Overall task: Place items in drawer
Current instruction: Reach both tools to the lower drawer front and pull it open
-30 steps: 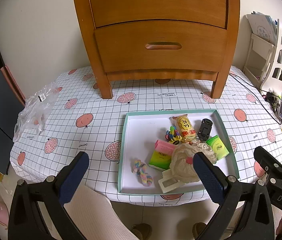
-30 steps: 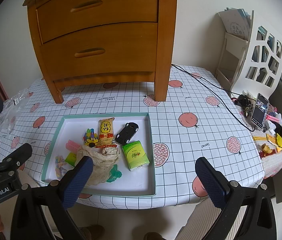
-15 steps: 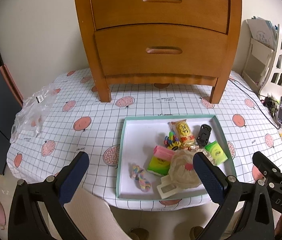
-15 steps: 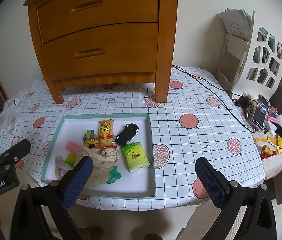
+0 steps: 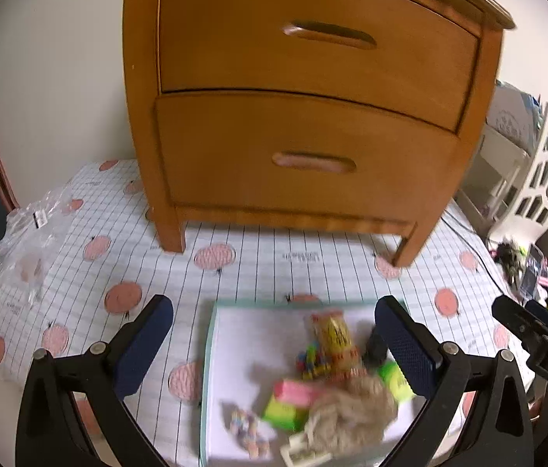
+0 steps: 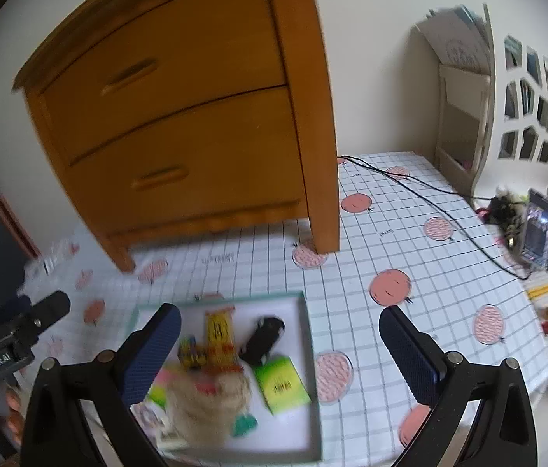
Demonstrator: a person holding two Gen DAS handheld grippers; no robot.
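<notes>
Both tools, the left tool (image 5: 274,344) and the right tool (image 6: 279,350), have moved closer to the dresser (image 5: 305,116).

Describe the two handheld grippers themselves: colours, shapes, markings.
Both match: the left gripper and the right gripper each have two black angular arms with silver bolt heads, ending in dark blue textured pads. From the left wrist camera, the right unit's black body shows white "DAS" lettering; from the right wrist camera, the left unit's body reads "GenRobot.AI". No cables or sleeves are visible.
</notes>
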